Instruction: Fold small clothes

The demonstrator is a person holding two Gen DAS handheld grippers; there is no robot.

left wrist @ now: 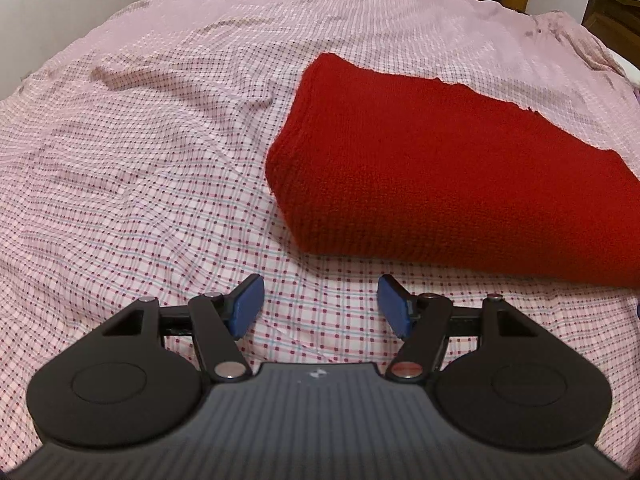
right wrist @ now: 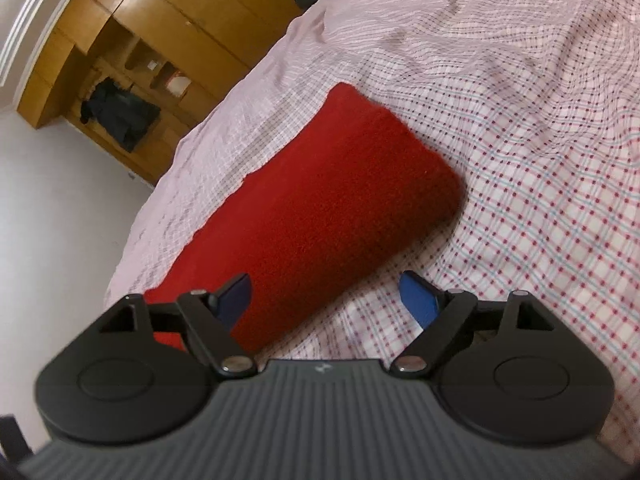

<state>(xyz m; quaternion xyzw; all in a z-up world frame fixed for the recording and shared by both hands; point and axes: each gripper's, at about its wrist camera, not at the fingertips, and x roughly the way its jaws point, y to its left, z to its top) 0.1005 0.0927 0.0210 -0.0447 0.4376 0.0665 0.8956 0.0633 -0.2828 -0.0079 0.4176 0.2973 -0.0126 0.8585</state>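
bedroom setting: a bed (left wrist: 140, 168) covered with a pink checked sheet fills both views, with white wall and a wooden wardrobe (right wrist: 168, 28) behind; dark clothing (right wrist: 120, 114) hangs in its open section. left tool (left wrist: 321, 306): jaws stand well apart, blue pads (left wrist: 248, 306) clear of everything, nothing held; it hangs over bare sheet just short of the near edge of the red knitted garment (left wrist: 440, 172). right tool (right wrist: 332, 300): jaws stand wide, nothing gripped; its left pad (right wrist: 236, 298) sits over the end of the red garment, the other pad over the sheet, and contact with the knit cannot be confirmed. garment lies folded into a thick oblong block, flat on the sheet, near the bed's edge in the right wrist view. no legible writing or labels; a small pale mark on each tool body is unreadable. wardrobe shelves hold small items too blurred to identify.
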